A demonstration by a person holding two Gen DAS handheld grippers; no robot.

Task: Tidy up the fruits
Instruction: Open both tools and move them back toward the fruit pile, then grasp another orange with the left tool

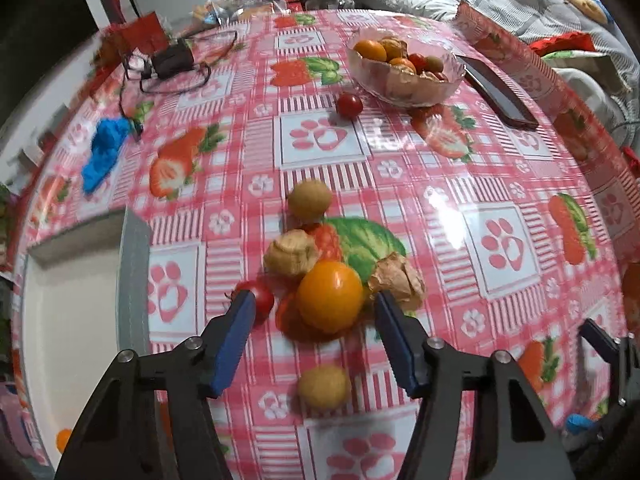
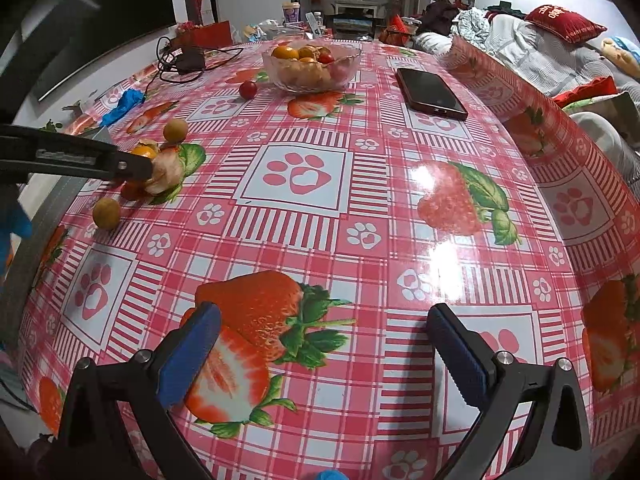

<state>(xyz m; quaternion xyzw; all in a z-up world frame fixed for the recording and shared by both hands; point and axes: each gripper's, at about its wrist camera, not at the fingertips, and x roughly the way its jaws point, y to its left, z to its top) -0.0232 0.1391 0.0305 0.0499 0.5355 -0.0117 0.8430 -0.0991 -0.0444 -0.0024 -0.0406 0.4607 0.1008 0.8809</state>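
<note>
Reaching into the loose pile, your left gripper [image 1: 316,316] hangs with its blue pads spread wide on either side of the orange tomato [image 1: 330,300], pinching nothing yet. In the left wrist view that fruit sits near you in a cluster: a red cherry tomato [image 1: 260,298] just beside the left pad, a husked fruit [image 1: 291,253] behind it, a second husked fruit [image 1: 398,278] by the right pad, and two tan round fruits, one farther off [image 1: 309,199] and one nearer, between the arms [image 1: 323,386]. Far across the tablecloth [image 1: 500,184] stands the glass bowl [image 1: 448,88], already holding several fruits, with a lone red tomato [image 1: 349,105] near its left side. A grey-edged tray [image 1: 132,264] lies to your left.

In the right wrist view, your right gripper [image 2: 324,344] hovers over bare cloth, its pads wide apart and empty, well apart from any fruit. The bowl shows at the far side, and a phone [image 2: 432,94] lies to its right.

You appear to be at the pick stage for the orange tomato. I judge the next move calls for lowering a little, centring the pads, and closing gently, since the neighbours crowd both pads and may roll off.
</note>
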